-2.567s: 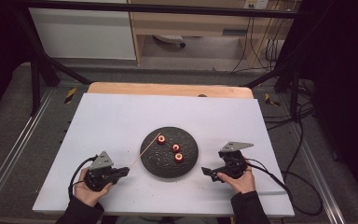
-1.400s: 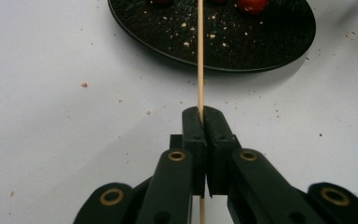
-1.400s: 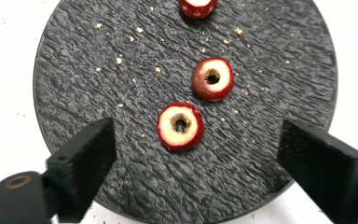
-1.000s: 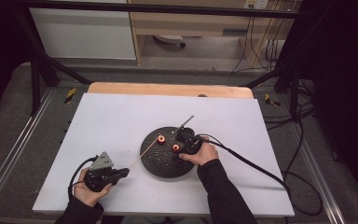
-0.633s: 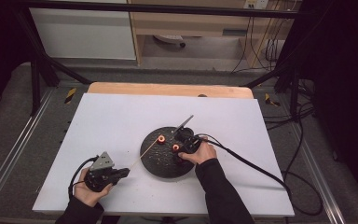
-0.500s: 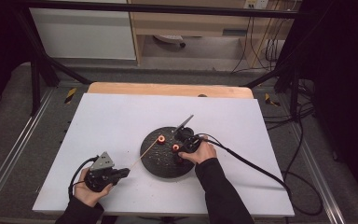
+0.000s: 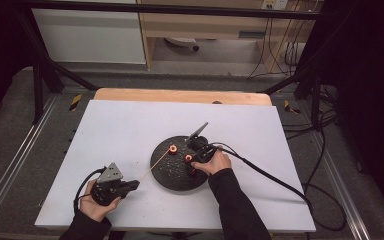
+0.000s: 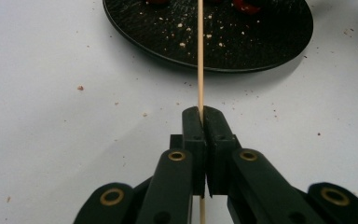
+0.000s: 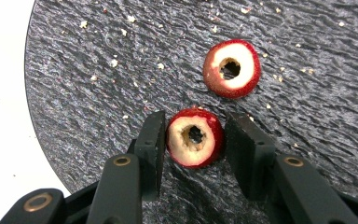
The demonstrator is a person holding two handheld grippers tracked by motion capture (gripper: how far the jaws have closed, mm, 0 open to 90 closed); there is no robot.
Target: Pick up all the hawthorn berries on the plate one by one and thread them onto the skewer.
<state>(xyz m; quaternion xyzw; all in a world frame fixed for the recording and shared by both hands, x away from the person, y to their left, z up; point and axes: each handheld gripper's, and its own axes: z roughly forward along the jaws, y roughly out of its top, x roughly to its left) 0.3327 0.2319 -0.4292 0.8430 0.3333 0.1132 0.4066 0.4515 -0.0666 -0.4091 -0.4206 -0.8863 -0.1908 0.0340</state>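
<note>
On the left of the white bench (image 7: 130, 125), the left gripper (image 7: 130, 185) rests near the front edge in the person's left hand (image 7: 96, 205). Its jaws are pressed together on a thin wooden skewer (image 8: 200, 56), pinching it near its lower end; in the left gripper view the stick runs straight up from between the black jaws and out over the rim of the round black plate (image 8: 270, 51). In the high view the skewer (image 7: 152, 162) slants from that gripper up and to the right, its tip near a cored red fruit (image 7: 173, 149) on the plate's left part.

The black plate (image 7: 172, 177) lies at the middle of the bench, dusted with pale crumbs.

On the plate's right part, the right gripper (image 7: 190, 161), held by the right hand (image 7: 216, 162), points down at a second cored red fruit (image 9: 195, 137). Its jaws have just been closing around this fruit, which sits between them on the plate: the left pad touches its side and the right pad stands just beside it. The other cored fruit (image 9: 231, 68) lies a little beyond, apart from it.
</note>
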